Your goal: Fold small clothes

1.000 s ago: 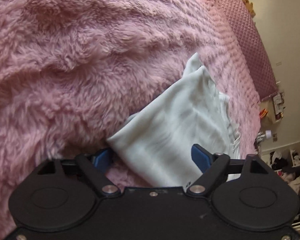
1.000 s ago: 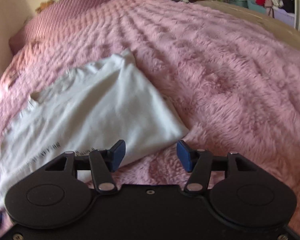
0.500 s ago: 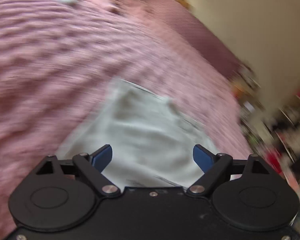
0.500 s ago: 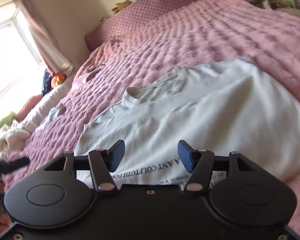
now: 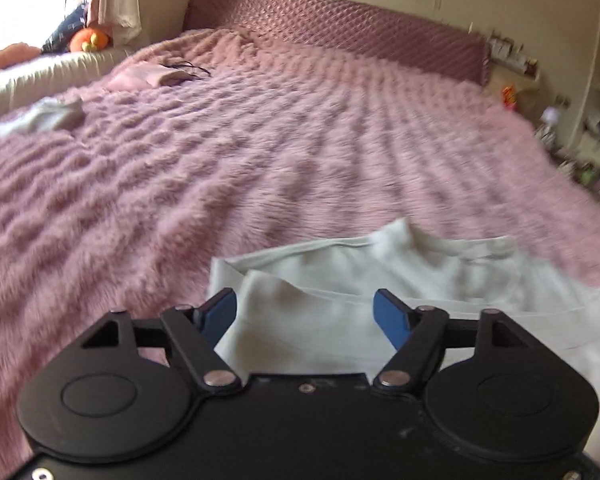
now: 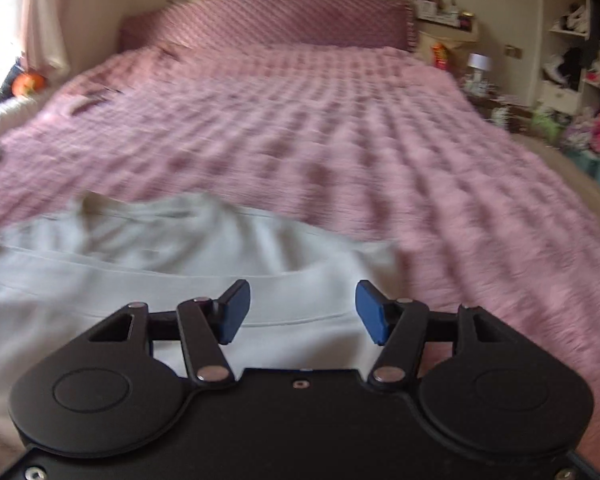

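White shirt [image 5: 380, 280] lay on bed [image 5: 260, 140] near edge, directly ahead of left gripper [image 5: 305, 316] and right gripper [image 6: 303, 312], both wide, empty.

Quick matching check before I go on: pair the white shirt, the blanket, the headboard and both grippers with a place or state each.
Things:
1 white shirt
2 fuzzy blanket
3 quilted headboard
4 left gripper and right gripper

States:
A far end of the bed
B open, holding nothing
C pink, covering the bed
D rumpled, lying just ahead of the fingers

Pairs: 1-D, 2-C, 3-A, 4-B
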`<state>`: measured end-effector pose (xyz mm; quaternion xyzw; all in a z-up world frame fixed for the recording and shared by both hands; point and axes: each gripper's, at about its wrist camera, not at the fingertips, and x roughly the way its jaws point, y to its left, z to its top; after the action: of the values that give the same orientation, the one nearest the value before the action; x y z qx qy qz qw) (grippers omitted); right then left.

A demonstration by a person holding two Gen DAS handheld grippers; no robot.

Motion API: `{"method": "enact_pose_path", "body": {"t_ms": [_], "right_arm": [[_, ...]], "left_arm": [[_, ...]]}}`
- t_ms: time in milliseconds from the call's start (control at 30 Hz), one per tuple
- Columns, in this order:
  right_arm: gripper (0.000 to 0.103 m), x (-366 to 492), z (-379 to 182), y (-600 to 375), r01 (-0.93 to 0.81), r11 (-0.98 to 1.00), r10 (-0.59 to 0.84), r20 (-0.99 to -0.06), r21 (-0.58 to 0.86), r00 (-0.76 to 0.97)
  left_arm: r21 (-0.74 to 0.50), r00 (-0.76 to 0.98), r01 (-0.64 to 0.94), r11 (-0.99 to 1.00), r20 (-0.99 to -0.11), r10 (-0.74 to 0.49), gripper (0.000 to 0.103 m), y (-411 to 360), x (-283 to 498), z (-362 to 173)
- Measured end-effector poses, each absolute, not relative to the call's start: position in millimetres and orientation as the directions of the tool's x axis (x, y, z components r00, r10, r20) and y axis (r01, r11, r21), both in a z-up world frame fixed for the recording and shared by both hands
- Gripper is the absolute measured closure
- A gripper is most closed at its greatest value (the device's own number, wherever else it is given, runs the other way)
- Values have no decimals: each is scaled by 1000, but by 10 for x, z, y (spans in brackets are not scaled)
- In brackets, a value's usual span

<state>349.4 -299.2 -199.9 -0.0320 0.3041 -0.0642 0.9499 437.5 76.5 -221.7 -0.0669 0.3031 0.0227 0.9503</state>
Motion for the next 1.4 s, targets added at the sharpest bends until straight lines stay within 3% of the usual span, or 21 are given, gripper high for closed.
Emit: {"method": "enact_pose_path", "body": {"t_ms": [67, 167, 233, 333, 667, 733, 800, 1100, 1200, 1400], "right_arm": [[44, 3538, -2058, -3113, 119, 989, -151, -587, -92, 795], [44, 3548, -2126, -3203, 137, 987, -159, -600, -82, 784], [44, 3549, -2161, -3210, 135, 988, -155, -603, -79, 782], [42, 3553, -2182, -3199, 126, 988, -153, -605, -88, 781], [39, 3589, -2228, -3236, 125, 990, -136, -623, -61, 770], [38, 3586, -2232, -3244, 127, 990, -134, -625, -56, 769], [37, 3588, -2245, -3254, 132, 990, -132, -628, -48, 767], [34, 3595, -2288, -3316, 158, 988, -122, -637, -1, 761], [33, 3594, -2285, -3315, 150, 989, -121, -638, -8, 761], [30, 3607, -2315, -3352, 156, 988, -112, -647, 12, 754]], "left_arm": [[-92, 805, -72, 993, -594, 3, 34, 792, 4552, -2287], [-69, 788, -71, 995, -615, 13, 51, 816, 4732, -2403], [-75, 782, -70, 995, -624, 7, 79, 843, 4804, -2468], [-55, 767, -67, 996, -642, 16, 103, 839, 4881, -2568], [-23, 783, -38, 999, -622, 16, 103, 865, 4774, -2572], [29, 791, -26, 999, -610, 39, 80, 852, 4745, -2498], [70, 807, -25, 997, -587, 61, 65, 855, 4728, -2445], [37, 759, -20, 999, -649, 39, 67, 890, 4926, -2535], [25, 761, -20, 999, -648, 32, 101, 891, 4930, -2565], [34, 868, -144, 989, -476, 143, 102, 905, 4759, -2408]]}}
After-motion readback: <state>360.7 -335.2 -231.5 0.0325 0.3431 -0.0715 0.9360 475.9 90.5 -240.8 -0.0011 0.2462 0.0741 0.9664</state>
